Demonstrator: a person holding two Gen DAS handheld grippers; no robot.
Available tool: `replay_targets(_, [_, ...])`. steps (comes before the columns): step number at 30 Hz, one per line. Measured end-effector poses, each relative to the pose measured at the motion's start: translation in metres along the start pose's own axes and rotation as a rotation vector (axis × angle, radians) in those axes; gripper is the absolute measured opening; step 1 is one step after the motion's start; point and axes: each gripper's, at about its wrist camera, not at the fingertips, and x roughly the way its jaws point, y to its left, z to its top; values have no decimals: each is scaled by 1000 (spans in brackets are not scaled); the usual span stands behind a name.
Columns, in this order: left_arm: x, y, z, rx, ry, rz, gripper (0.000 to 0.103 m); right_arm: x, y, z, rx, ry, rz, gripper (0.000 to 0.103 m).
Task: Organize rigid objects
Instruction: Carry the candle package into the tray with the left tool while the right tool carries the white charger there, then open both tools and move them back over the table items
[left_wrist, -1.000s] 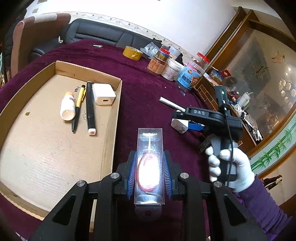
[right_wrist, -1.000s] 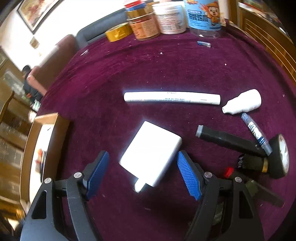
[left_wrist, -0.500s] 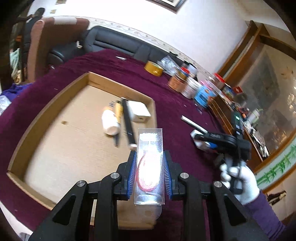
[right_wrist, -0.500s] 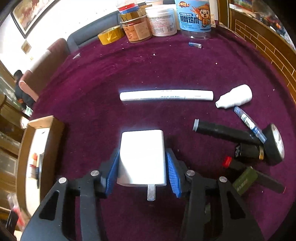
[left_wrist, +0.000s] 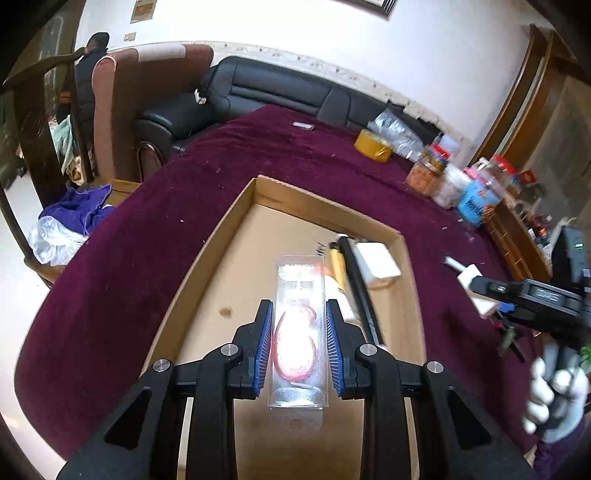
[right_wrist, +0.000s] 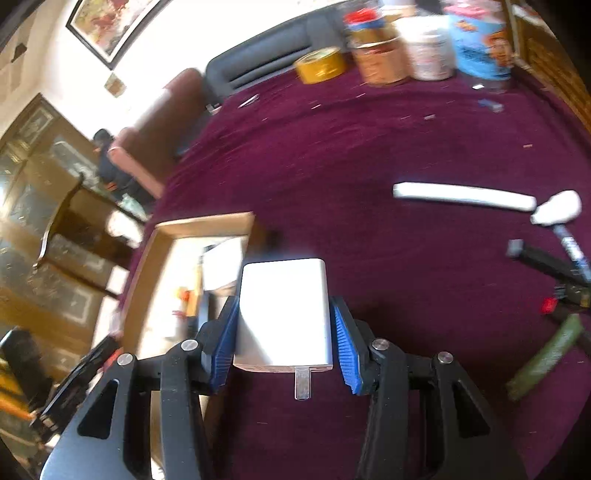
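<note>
The left gripper (left_wrist: 299, 341) clamps its ribbed blue pads on a clear, flat plastic case with a red coil inside (left_wrist: 300, 332), held above the shallow brown cardboard tray (left_wrist: 207, 258) on the plush maroon tablecloth (left_wrist: 147, 258). In the tray lie a white square charger block (left_wrist: 376, 264), a long black marker (left_wrist: 360, 291) and a yellow pen (left_wrist: 338, 264). The right gripper (right_wrist: 282, 338) grips a smooth white rectangular plug adapter (right_wrist: 284, 314) with metal prongs, just beside the tray's rim.
</note>
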Motion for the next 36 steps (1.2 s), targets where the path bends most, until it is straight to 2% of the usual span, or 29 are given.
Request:
replay_targets(4, [31,5,14,9,67,31,23,25,34,6,-43,41,35,47])
replay_targets(9, [59,10,19,-10,135,50,23,61,81,15,-131,79,34,47])
replay_targets(13, [64,18,19,-46,139,42,25,96,109,23,-183,118,13,47])
replay_targets(16, [60,30,18,-100,135,16,37,121,121,27,-211,150,-6,47])
replay_targets(18, [56,33,17,-117,125,-21,38,136,129,28,-238,160,-30,47])
replay_targets(23, [54,35,16,-136,127,-44,38,159,139,32,-297,179,-68,47])
replay_targets(25, [54,37,16,-144,126,-57,38,159,141,31,-302,155,-84,49])
replay_targets(29, [54,36,16,-142,126,-66,41,137,136,36,-275,94,-44,49])
replay_targets(32, [52,37,15,-138,121,-68,43,101,130,38,-258,28,-33,49])
replay_targets(36, [30,37,14,-162,43,-112,46,39,105,25,-257,-83,-45,57])
